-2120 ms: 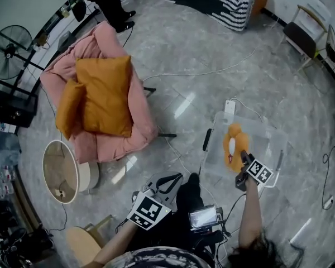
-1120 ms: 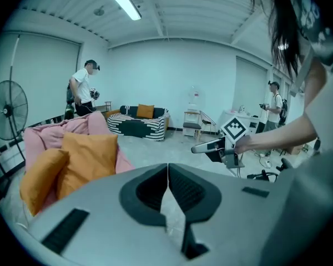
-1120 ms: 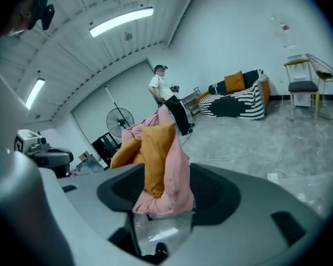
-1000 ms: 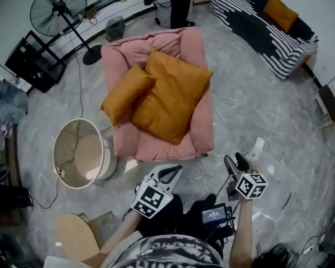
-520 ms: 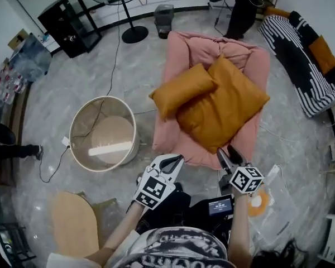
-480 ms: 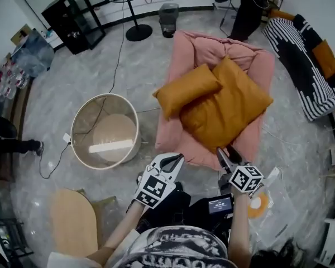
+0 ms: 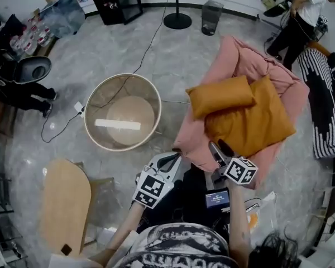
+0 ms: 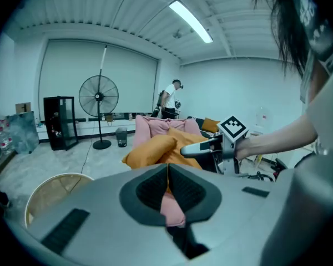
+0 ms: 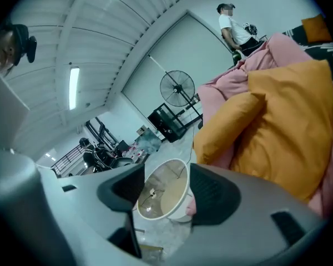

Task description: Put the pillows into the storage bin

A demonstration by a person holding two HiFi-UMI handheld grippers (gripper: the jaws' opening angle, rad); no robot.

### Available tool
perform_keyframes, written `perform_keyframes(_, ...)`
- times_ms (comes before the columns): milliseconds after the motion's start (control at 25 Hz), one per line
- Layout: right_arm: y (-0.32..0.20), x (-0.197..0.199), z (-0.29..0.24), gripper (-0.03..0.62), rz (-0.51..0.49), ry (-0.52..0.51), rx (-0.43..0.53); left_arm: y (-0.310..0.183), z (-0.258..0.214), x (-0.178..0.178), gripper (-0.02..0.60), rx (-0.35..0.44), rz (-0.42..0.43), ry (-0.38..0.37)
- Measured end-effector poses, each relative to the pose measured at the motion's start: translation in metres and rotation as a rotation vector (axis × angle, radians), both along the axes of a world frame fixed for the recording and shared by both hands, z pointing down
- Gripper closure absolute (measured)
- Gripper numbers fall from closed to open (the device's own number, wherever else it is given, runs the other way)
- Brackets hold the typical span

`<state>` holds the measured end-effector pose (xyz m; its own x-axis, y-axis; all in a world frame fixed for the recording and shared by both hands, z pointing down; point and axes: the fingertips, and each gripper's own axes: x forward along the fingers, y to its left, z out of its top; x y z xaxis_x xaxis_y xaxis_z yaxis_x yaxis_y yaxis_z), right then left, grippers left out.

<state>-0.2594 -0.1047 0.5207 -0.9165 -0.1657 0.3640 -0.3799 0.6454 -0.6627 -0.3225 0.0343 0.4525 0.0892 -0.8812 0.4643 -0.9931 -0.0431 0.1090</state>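
Holds left hand-held gripper (image 7: 167,161) forward, tilted slightly down, jaws together, empty; holds right hand-held gripper (image 7: 216,146) alongside, jaws apart, empty, near pillows (image 7: 251,124).

No words, brand names or numbers can be read anywhere. The marker cube (image 7: 151,190) at lower centre of the head view and the second marker cube (image 7: 241,171) to its right carry only black-and-white square patterns. A small screen (image 7: 217,198) between them shows pale characters too small to read.
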Motion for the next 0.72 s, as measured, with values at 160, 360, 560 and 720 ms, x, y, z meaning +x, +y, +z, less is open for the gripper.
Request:
perform_keyframes(160, -0.013, -0.031, 0.022, 0.338, -0.027, 0.009, -0.070, 0.001, 0.006, -0.019, 0.568, -0.011, -0.079, 0.008)
perform_keyframes(360, -0.041, -0.067, 0.063, 0.309, -0.016, 0.063, -0.187, -0.006, 0.015, -0.047, 0.568, -0.044, -0.193, 0.003)
perform_keyframes(560, -0.057, -0.091, 0.108, 0.277, -0.009, 0.109, -0.309, -0.009, 0.026, -0.066, 0.568, -0.081, -0.291, 0.014)
perform_keyframes(720, -0.068, -0.111, 0.138, 0.240, -0.045, 0.160, -0.357, -0.012, 0.042, -0.078, 0.568, -0.120, -0.376, 0.042)
